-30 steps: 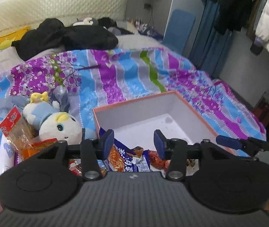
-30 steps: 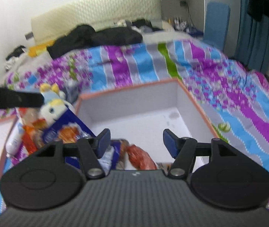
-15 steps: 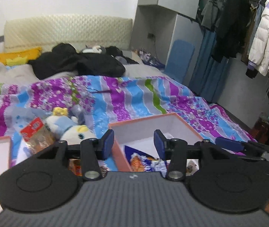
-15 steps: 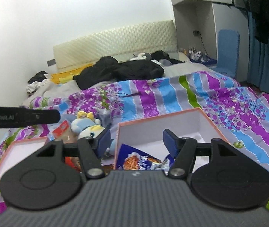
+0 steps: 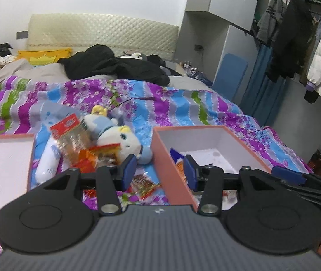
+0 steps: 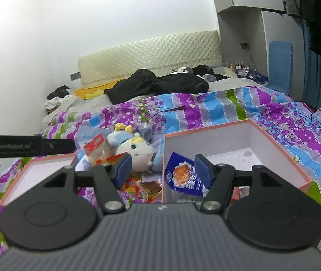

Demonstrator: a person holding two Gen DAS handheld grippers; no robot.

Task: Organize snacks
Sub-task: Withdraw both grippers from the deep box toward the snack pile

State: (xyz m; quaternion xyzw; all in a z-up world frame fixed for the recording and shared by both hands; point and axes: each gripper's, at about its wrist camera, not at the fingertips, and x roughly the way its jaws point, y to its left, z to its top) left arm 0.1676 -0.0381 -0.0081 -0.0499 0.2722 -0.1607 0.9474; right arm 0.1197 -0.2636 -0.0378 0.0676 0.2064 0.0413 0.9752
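Striped quilt [image 6: 217, 110] spread ahead, box [image 6: 280, 155] before the right gripper [image 6: 161, 169], blue packet [image 6: 180, 176] inside, lettering unreadable, "GenRobot.AI" read on the left gripper [image 5: 158, 172], both held open, empty.

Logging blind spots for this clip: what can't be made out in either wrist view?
- Near end of the pink box: hidden in both views by each gripper's own body.
- Loose snack packets beside the box: partly hidden in the right wrist view, labels unreadable.
- Box lid: cut off by the left wrist view's left edge.
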